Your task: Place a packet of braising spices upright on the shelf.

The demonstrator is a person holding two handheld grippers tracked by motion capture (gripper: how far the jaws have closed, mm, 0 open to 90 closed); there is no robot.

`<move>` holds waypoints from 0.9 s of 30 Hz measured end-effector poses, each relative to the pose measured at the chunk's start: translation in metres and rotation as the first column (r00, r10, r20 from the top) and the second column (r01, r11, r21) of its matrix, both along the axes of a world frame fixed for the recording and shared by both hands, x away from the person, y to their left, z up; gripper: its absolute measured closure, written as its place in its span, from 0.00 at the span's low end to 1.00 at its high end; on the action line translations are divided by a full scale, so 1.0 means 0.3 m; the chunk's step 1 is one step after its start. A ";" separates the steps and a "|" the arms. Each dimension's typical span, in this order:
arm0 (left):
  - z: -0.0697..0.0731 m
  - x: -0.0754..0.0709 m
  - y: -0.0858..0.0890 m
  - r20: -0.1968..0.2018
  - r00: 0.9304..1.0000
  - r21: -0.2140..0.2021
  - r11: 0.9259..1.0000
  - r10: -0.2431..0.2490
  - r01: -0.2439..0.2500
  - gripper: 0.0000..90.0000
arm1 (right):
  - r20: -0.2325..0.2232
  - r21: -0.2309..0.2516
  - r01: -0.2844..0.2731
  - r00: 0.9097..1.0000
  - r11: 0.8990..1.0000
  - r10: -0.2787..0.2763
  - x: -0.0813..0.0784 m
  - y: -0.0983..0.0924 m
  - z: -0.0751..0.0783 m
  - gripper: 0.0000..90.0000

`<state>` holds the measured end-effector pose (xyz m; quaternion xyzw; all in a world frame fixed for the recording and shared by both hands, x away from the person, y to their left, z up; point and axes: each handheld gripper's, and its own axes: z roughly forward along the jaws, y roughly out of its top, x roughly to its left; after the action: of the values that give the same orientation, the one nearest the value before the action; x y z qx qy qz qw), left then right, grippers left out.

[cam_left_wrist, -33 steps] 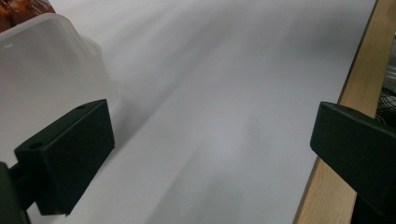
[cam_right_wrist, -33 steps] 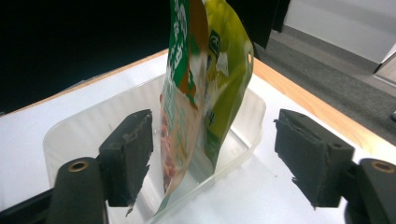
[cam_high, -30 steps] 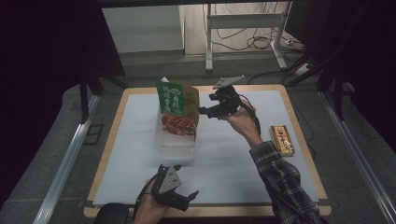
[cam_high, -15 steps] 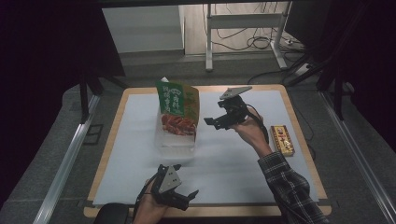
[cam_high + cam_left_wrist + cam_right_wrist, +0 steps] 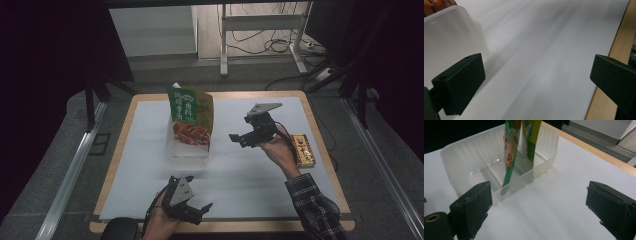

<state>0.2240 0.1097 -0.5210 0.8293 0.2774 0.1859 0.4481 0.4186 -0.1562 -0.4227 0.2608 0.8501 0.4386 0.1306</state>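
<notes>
Snack pouch (image 5: pixel 190 116) stood upright in clear divided tray (image 5: pixel 187 150) at desk (image 5: pixel 260 175) centre; placing step judged done. Right gripper (image 5: pixel 239 139) beside tray, jaws just opened wide, nothing held. Left gripper (image 5: pixel 197 212) idle, jaws wide, empty. Yellow box (image 5: pixel 302 149) judged next: reach called for.
</notes>
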 end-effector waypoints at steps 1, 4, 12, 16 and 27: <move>0.000 0.000 -0.001 0.000 1.000 0.000 1.000 -0.001 0.001 0.00 | 0.000 0.002 0.005 1.000 1.000 -0.005 -0.003 -0.006 -0.002 0.07; -0.001 -0.002 -0.003 0.001 1.000 -0.002 1.000 0.001 -0.001 0.00 | -0.007 0.004 0.014 1.000 1.000 -0.014 -0.017 -0.026 -0.013 0.07; 0.000 -0.002 -0.001 0.001 1.000 0.003 1.000 0.002 -0.002 0.00 | 0.002 0.000 0.031 1.000 1.000 -0.031 -0.040 -0.065 -0.042 0.07; -0.001 -0.002 -0.002 0.001 1.000 0.010 1.000 -0.001 0.001 0.00 | -0.011 -0.017 0.045 0.999 0.999 -0.045 -0.047 -0.096 -0.067 0.08; -0.001 -0.003 -0.001 0.001 1.000 0.010 1.000 0.000 0.000 0.00 | -0.009 -0.026 0.104 0.995 0.994 -0.104 -0.055 -0.156 -0.090 0.08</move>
<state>0.2231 0.1093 -0.5212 0.8315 0.2761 0.1879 0.4440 0.4023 -0.2031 -0.4496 0.3053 0.8415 0.4189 0.1524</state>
